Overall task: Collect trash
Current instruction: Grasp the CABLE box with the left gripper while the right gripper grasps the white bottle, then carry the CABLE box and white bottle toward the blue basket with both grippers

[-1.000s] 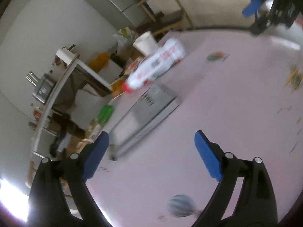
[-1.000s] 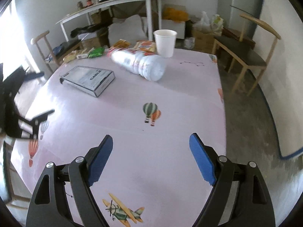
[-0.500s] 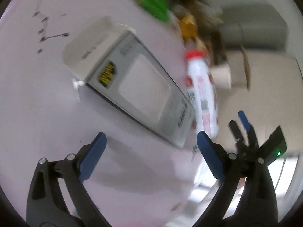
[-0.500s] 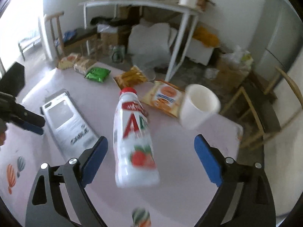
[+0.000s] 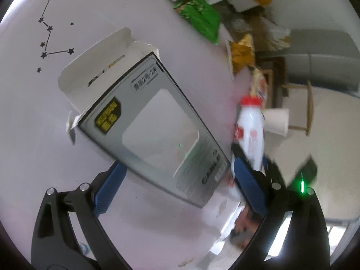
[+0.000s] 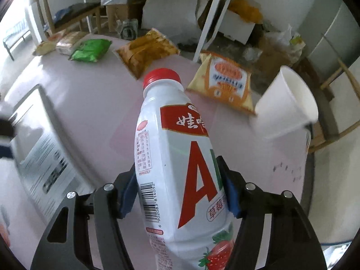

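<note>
From the left wrist view, the left tongs (image 5: pixel 175 180) stood wide apart over the pale pink surface (image 5: pixel 33 117), their blue pads either side of the near end of a grey cable box (image 5: pixel 155 130) lying flat with its white flap open; whether the pads touched the box I could not tell; beyond it the white bottle (image 5: pixel 250 130) with a red cap lay blurred, with the white paper cup (image 5: pixel 276 121) just past it and a green snack packet (image 5: pixel 200 18) near the surface's far edge.

From the right wrist view, the right tongs (image 6: pixel 177 193) were closed against the sides of the white bottle (image 6: pixel 177 157), red cap pointing away; the grey cable box (image 6: pixel 42 148) lay to the left; the white paper cup (image 6: pixel 288 103) sat to the right, an orange packet (image 6: pixel 225 83) beside it.
</note>
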`<state>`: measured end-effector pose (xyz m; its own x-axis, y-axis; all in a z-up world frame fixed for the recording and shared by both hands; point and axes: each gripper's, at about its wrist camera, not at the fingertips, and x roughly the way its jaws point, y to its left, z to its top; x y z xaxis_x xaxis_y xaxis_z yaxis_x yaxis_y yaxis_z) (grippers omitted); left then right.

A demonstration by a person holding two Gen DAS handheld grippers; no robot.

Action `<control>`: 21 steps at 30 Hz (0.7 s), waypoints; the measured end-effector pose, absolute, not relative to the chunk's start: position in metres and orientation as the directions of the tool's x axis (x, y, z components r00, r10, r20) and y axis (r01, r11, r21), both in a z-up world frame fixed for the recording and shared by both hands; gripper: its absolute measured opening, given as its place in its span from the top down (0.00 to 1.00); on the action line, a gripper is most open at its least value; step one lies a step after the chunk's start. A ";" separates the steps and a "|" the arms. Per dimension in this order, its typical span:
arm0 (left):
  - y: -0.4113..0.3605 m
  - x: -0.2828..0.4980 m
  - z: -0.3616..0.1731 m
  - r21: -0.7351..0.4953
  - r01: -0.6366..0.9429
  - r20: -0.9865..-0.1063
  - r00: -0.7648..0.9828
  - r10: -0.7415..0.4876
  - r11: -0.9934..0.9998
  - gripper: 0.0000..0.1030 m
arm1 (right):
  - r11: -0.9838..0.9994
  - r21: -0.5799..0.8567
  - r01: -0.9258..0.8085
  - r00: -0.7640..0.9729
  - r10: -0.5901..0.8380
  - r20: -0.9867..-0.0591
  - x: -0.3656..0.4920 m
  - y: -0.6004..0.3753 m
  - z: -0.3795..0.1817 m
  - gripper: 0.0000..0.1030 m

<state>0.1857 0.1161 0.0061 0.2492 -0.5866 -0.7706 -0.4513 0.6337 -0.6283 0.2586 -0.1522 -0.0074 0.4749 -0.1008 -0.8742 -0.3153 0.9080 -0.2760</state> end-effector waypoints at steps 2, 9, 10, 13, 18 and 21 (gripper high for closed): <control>0.114 0.196 0.004 -0.605 -0.488 -0.786 0.239 -0.570 0.629 0.09 | 0.898 -0.256 -0.357 0.464 -0.067 -0.883 0.241 -0.148 -0.006 0.39; 0.085 0.220 0.010 -0.410 -0.408 -0.910 0.127 -0.394 0.816 0.09 | 0.856 -0.144 -0.496 0.407 0.082 -0.910 0.185 -0.127 -0.005 0.40; 0.082 0.221 0.011 -0.378 -0.396 -0.925 0.126 -0.359 0.837 0.08 | 0.852 -0.149 -0.502 0.413 0.085 -0.907 0.178 -0.126 -0.004 0.41; 0.075 0.220 0.012 -0.286 -0.358 -0.958 0.108 -0.265 0.889 0.12 | 0.847 -0.165 -0.506 0.430 0.081 -0.899 0.162 -0.123 -0.002 0.42; 0.047 0.217 0.012 -0.138 -0.199 -0.988 0.094 -0.121 0.970 0.13 | 0.892 0.066 -0.448 0.331 0.234 -0.914 0.134 -0.149 0.002 0.42; 0.018 0.201 0.008 0.017 -0.051 -0.989 0.145 0.024 0.999 0.16 | 0.907 0.072 -0.416 0.342 0.229 -0.911 0.115 -0.158 0.004 0.42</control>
